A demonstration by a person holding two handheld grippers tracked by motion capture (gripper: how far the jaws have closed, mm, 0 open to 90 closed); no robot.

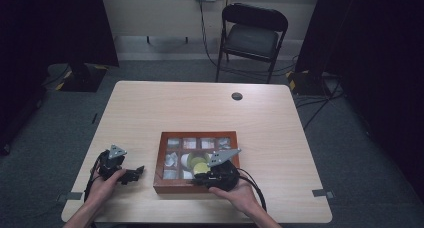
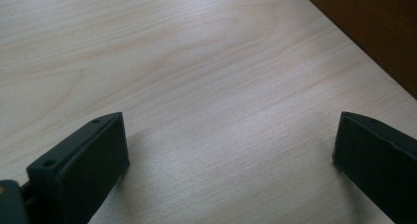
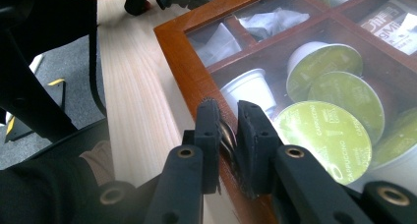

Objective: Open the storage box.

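A brown wooden box (image 1: 159, 160) with a glass lid lies near the table's front edge. Under the glass are green-topped coffee capsules (image 3: 319, 135), a white capsule (image 3: 248, 89) and pale sachets (image 3: 275, 20). My right gripper (image 3: 228, 130) sits at the box's front rim (image 3: 184, 71), its jaws nearly together and pinching a small metal tab (image 3: 227, 135) on that rim. In the high view the right gripper (image 1: 200, 178) rests on the box's near edge. My left gripper (image 1: 135, 174) lies on the bare table left of the box, open (image 2: 228, 140), with nothing between its jaws.
The box's dark side wall (image 2: 373, 27) stands close to the left gripper's right jaw. A black folding chair (image 1: 252, 38) stands beyond the far table edge. A round grommet (image 1: 237, 96) sits in the tabletop at the back. Cables trail from both grippers.
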